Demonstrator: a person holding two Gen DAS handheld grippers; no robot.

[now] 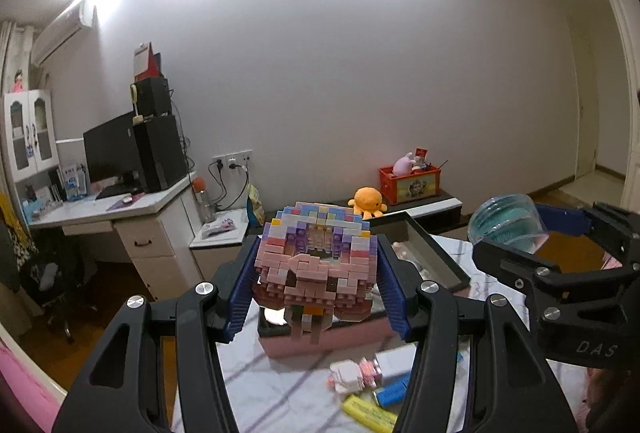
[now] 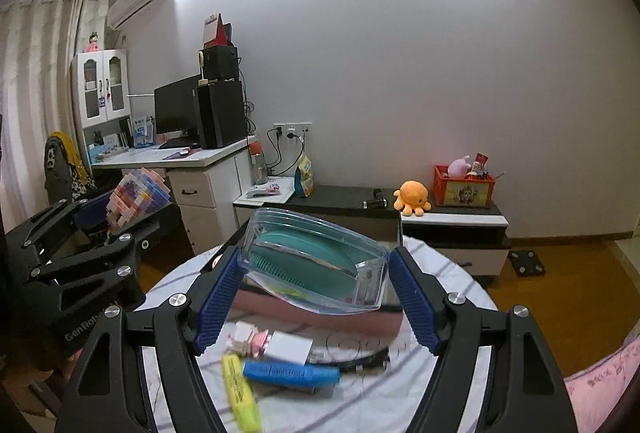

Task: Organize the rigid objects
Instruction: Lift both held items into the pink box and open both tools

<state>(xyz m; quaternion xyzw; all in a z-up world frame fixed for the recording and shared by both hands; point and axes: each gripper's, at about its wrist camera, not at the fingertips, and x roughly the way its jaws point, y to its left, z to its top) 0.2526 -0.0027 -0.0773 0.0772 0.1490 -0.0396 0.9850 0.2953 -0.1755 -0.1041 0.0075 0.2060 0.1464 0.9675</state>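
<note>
The round counter (image 2: 460,273) under its striped cloth carried an open pink box (image 1: 340,333) with a dark-rimmed tray, apparently the place meant for the loose pieces, which would explain why both loads hung in the air just above it. The left gripper (image 1: 316,289) had its blue fingers (image 1: 240,297) pinching the pastel building-block figure (image 1: 316,265) from both sides, holding it upright over the box's near end. The right gripper (image 2: 316,293) clamped a clear plastic case (image 2: 316,265) with a teal brush inside by its two short ends, tilted, the fingers (image 2: 416,309) set wide to span its length. Below them on the cloth lay a blue bar-shaped item (image 2: 292,373), a yellow highlighter (image 2: 240,389), a white charger block (image 2: 288,349) and a small pink block figure (image 2: 248,341), not yet gathered.
</note>
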